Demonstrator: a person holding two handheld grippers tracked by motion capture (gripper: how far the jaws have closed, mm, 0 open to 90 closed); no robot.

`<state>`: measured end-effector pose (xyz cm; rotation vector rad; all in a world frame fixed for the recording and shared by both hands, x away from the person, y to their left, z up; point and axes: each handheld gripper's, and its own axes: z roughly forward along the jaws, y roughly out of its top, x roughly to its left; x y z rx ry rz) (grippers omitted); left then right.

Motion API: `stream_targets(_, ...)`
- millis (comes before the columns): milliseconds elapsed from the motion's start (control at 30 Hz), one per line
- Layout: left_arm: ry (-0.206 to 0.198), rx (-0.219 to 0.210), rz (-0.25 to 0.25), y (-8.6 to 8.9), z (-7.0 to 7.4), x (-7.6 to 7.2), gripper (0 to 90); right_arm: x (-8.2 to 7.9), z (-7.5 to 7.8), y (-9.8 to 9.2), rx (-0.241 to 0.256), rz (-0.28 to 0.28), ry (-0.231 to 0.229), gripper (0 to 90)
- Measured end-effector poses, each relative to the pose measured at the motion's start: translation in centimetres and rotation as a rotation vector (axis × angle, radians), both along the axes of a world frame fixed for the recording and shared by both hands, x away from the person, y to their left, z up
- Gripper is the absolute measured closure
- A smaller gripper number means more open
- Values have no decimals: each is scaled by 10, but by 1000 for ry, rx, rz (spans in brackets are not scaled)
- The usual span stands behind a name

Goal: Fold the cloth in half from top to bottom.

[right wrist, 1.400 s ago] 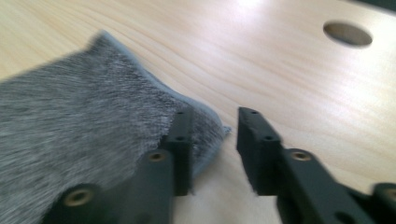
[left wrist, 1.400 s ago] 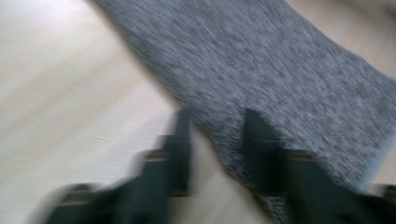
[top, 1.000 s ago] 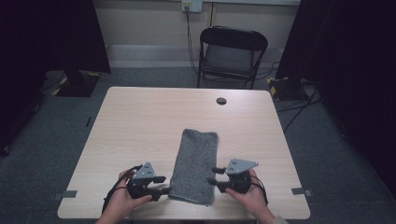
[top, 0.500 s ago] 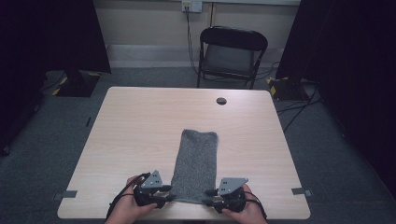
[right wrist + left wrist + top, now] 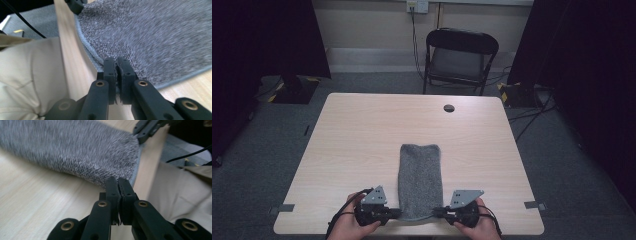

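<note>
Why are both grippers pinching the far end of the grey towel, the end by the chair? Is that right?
Not quite. The left gripper and right gripper pinch the near end of the grey towel, at the person's edge of the table, as the high view shows. Both are shut on it.

High view evenly lit, dark at both upper corners; gripper views bright, towel (image 5: 75, 150) motion-blurred at frame tops.

The grey towel (image 5: 75, 152) is cut off by the left gripper view's top and left edges, its weave smeared by blur. The corner pinched in the right gripper (image 5: 116, 62) is hidden between the closed jaws.
</note>
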<state>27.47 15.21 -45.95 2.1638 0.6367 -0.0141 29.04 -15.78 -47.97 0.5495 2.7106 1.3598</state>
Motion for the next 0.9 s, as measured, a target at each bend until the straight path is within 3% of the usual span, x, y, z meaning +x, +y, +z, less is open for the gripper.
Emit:
stream_targets(233,-62,-43,0,0,31,-6,882,-4,34,-12,83,10,44,861)
stream_targets(400,-112,-54,37,2,52,7,882,14,58,-15,124,7,98,854)
stream_targets(533,-120,-57,79,3,61,30,882,40,71,-15,155,-5,146,851)
stream_targets(667,-127,-30,133,4,61,59,881,72,76,-15,199,-50,208,845)
stream_targets(733,-122,-26,165,3,58,76,881,88,77,-13,194,-69,213,834)
stream_targets(767,-106,-2,175,2,53,89,881,97,76,-11,184,-79,214,830)
stream_targets(900,-76,28,224,0,36,122,876,135,62,-4,136,-113,210,835)
